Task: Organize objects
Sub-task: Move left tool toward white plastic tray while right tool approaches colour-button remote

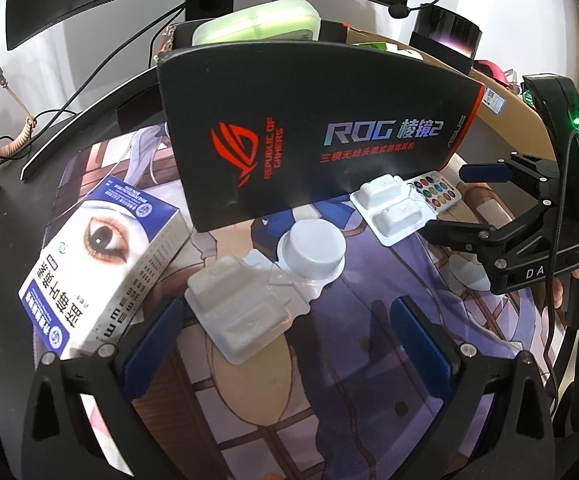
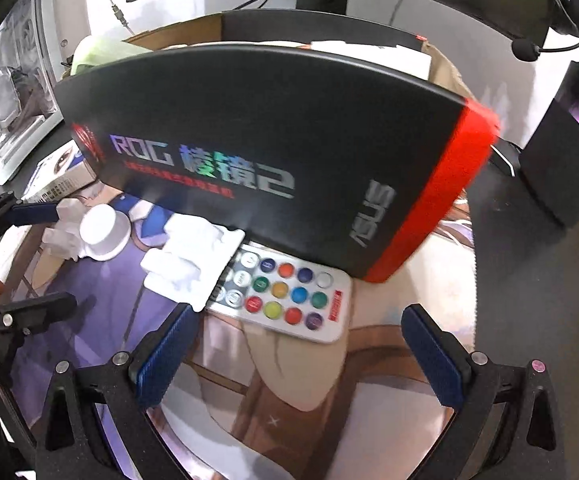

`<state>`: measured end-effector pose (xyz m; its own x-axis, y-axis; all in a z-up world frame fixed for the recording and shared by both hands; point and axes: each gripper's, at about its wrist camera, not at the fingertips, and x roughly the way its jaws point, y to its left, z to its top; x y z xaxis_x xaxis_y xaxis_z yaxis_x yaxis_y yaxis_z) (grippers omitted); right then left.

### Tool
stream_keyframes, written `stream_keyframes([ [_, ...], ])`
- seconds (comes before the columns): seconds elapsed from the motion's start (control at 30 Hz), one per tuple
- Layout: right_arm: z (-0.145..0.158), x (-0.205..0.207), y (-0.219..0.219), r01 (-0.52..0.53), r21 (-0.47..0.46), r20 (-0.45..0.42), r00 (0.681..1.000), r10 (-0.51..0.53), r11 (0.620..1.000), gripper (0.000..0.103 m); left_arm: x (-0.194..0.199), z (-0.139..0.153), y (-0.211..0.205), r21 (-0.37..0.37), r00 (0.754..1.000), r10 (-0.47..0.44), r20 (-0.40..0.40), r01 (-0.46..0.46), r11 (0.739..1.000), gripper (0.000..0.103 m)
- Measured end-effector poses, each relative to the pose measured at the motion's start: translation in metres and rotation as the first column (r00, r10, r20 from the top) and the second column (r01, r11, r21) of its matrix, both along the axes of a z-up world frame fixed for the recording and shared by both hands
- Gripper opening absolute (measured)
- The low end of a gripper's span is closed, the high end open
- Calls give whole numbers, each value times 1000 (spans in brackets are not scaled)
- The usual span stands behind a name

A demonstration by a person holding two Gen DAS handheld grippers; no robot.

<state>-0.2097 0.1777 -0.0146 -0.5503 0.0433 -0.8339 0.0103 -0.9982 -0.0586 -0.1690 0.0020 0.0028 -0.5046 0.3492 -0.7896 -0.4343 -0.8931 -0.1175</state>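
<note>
Both sets of jaws stand wide apart and hold nothing. The left gripper [image 1: 285, 344] hovers just above a white blister tray [image 1: 245, 312], probably aligned for pickup. The right gripper [image 2: 301, 356] faces the colour-button remote [image 2: 285, 296], which lies flat on the printed mat [image 2: 249, 412] covering the surface. A second blister tray [image 2: 193, 264] overlaps the remote's edge. Beyond, the black ROG box [image 1: 309, 140] stands closed; its contents cannot be seen.

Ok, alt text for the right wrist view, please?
The open right gripper hovers over a desk mat, its fingers apart above a white remote with coloured buttons. A large black and red box stands behind the remote, with white plastic trays to its left.
</note>
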Motion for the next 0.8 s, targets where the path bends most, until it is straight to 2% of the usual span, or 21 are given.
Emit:
stream_keyframes([
  [0.17, 1, 6, 11, 12, -32, -3, 1000, -13, 999, 103, 0, 0, 5, 3, 1000, -1, -1, 1, 1000, 103],
  [0.33, 0, 3, 20, 52, -20, 2, 999, -52, 998, 103, 0, -1, 6, 2, 1000, -2, -3, 2, 1000, 103],
  [0.67, 3, -13, 2, 31, -30, 1, 1000, -31, 999, 103, 1, -2, 4, 10, 1000, -3, -3, 3, 1000, 103],
  [0.8, 1, -15, 2, 58, -50, -2, 998, -59, 997, 103, 1, -2, 4, 12, 1000, -3, -3, 4, 1000, 103],
])
